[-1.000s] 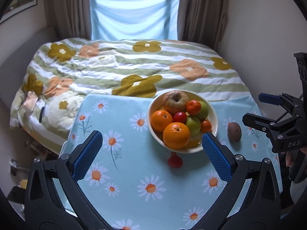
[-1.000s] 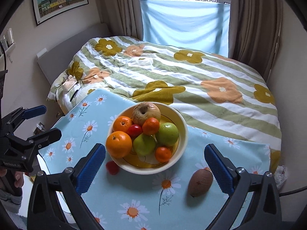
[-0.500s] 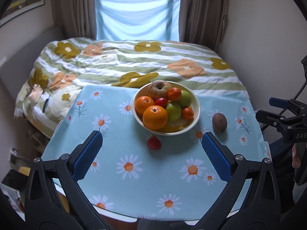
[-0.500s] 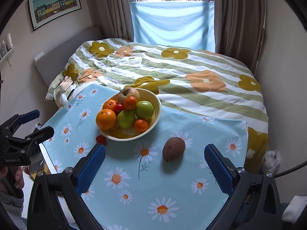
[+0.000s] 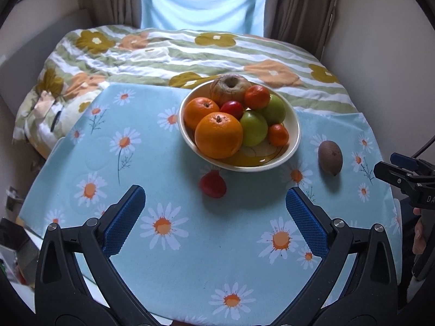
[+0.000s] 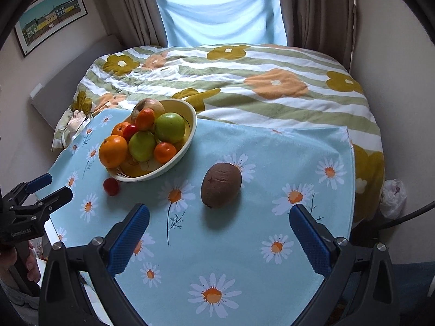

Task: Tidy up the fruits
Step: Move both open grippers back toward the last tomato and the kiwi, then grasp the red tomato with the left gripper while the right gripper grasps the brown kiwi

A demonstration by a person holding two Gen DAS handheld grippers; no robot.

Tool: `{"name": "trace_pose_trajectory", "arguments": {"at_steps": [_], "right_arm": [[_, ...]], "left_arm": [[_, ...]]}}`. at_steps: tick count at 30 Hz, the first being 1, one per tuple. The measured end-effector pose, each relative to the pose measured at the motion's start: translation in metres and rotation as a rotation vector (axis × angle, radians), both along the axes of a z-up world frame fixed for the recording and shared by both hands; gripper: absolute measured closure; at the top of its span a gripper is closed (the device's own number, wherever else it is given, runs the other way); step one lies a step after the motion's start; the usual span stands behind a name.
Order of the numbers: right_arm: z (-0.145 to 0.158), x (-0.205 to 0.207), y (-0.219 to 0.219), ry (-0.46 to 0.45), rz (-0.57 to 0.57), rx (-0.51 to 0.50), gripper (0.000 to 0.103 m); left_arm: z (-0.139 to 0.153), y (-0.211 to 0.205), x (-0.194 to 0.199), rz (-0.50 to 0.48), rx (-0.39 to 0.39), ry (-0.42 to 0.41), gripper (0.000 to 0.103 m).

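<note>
Claws nearest the lenses: left claw (image 5: 214, 212) spread wide, blue pads (image 5: 123, 218) apart, nothing between them, poised above the near part of the desk (image 5: 190, 258). Right claw (image 6: 218, 232) likewise spread wide and empty, above the daisy-print cloth (image 6: 272, 163) covering the desk.

Next out, loose on the cloth: small red fruit (image 5: 213, 184) just in front of the bowl's near rim, roughly in line with the gap of the left claw. Brown kiwi (image 6: 221, 185) lying on its side, just ahead of the right claw, apart from the bowl and to its right.

Beyond these: cream bowl (image 5: 295, 135) standing upright on the far half of the desk. Contents heaped: large orange (image 5: 218, 135) at front, second orange (image 5: 200, 112) behind it, two green apples (image 5: 254, 127), two small tangerines (image 5: 277, 135), one small red fruit, one brownish wrinkled apple (image 5: 230, 88) at the back.

Farthest: bed (image 6: 272, 87) with striped floral quilt touching the desk's far edge; curtains (image 6: 318, 13) and blue sheet (image 6: 220, 13) at the window; framed picture (image 6: 51, 17) on the left wall.
</note>
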State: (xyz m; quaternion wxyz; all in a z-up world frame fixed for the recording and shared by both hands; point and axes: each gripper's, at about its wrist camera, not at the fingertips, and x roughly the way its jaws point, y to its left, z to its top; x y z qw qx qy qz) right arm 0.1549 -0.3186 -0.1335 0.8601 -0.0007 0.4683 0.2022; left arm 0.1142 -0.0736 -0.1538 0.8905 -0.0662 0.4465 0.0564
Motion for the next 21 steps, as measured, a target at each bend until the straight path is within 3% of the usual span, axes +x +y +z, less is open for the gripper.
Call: {"name": "trace_pose_trajectory", "arguments": {"at_steps": [6,12,16,18,21], "right_arm": [[-0.031,0.015,0.009,0.058,-0.029,0.019,0.0],[-0.05,0.031,0.019,0.084,-0.048,-0.014,0.0],[-0.055,0.037,0.023,0.083,-0.061,-0.035,0.0],[-0.058,0.038,0.027,0.076,-0.057,-0.048,0.0],[-0.062,0.04,0.033,0.071,-0.045,-0.072,0.0]], "left_arm": [[-0.034,0.011,0.024,-0.021,-0.033,0.065,0.003],[-0.057,0.015,0.044,-0.036,-0.053,0.122,0.022],[-0.067,0.014,0.048,-0.041,-0.055,0.142,0.025],[-0.071,0.015,0.05,-0.044,-0.056,0.149,0.036],[-0.078,0.015,0.052,-0.049,-0.055,0.161,0.037]]}}
